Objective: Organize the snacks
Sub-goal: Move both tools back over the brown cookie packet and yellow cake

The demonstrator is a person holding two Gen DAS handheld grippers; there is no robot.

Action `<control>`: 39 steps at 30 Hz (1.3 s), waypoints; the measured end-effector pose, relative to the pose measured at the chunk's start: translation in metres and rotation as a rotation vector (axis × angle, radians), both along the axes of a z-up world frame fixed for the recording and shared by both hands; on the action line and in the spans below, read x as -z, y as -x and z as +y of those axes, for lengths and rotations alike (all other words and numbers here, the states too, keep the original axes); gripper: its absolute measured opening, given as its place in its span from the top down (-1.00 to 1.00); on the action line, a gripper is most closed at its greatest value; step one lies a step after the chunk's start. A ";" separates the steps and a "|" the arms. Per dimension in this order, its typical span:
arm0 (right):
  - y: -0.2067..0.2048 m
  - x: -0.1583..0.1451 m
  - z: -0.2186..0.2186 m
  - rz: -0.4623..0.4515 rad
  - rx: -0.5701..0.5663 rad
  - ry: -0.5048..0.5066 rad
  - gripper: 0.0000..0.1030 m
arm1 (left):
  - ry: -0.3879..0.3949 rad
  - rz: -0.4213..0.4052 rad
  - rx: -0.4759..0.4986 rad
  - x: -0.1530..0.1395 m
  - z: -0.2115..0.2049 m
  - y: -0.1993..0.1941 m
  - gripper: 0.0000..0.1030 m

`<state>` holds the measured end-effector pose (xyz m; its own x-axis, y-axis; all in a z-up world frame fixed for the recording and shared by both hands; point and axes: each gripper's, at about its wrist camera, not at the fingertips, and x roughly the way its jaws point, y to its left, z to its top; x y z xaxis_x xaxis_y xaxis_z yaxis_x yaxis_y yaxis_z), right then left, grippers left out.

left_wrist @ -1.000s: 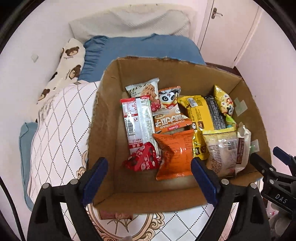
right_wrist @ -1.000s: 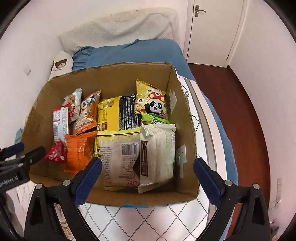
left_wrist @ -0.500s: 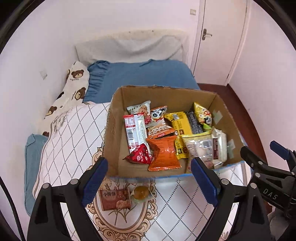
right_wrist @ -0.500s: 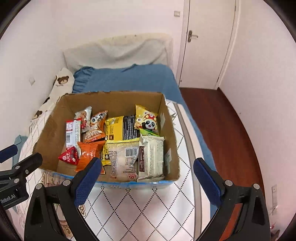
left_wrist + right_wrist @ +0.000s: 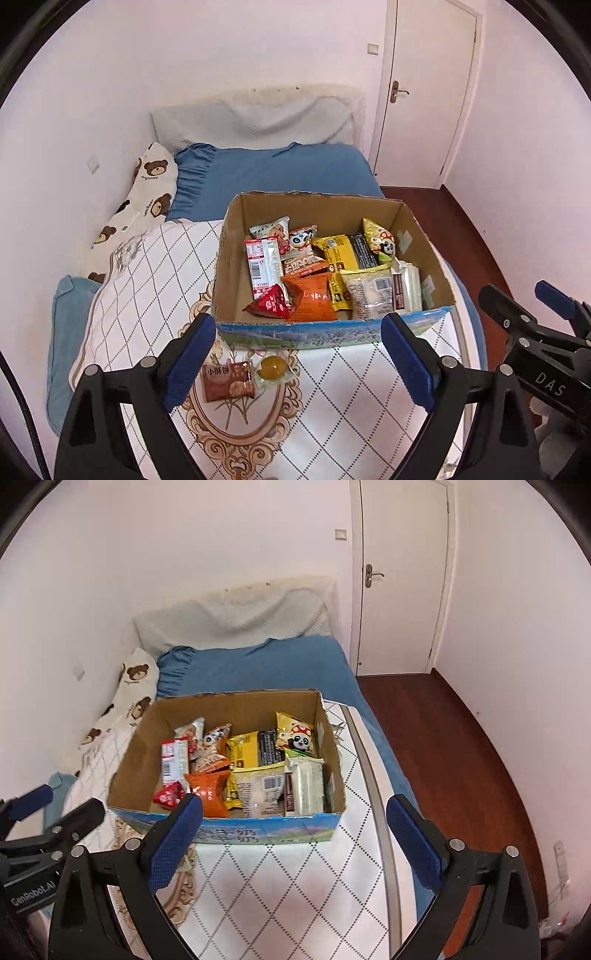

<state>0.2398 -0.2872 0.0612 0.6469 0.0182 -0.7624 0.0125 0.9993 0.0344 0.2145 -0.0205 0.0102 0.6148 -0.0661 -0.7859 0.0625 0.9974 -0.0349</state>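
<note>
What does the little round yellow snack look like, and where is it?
Find the cardboard box on the quilted bedspread. Just outside its near wall lies the round yellow snack in a clear wrapper, right of a flat brown biscuit packet. It is the only round, see-through one.

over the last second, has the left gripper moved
Yes. The left gripper has pulled back from the box: the box looks smaller, and two snacks in front of it have come into view.
</note>
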 end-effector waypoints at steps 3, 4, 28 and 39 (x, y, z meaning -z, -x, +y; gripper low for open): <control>0.005 -0.001 0.004 -0.003 -0.009 -0.019 -0.97 | 0.015 0.007 -0.030 0.000 0.011 0.005 -0.78; 0.007 0.000 0.006 0.001 -0.013 -0.026 -0.97 | 0.020 0.011 -0.046 0.002 0.017 0.005 -0.78; -0.048 0.236 0.139 0.501 -0.149 -0.119 -0.97 | -0.346 0.410 0.100 0.225 0.102 -0.036 -0.78; -0.050 0.297 0.129 0.584 -0.085 0.045 -1.00 | -0.477 0.342 0.565 0.244 0.052 -0.047 -0.78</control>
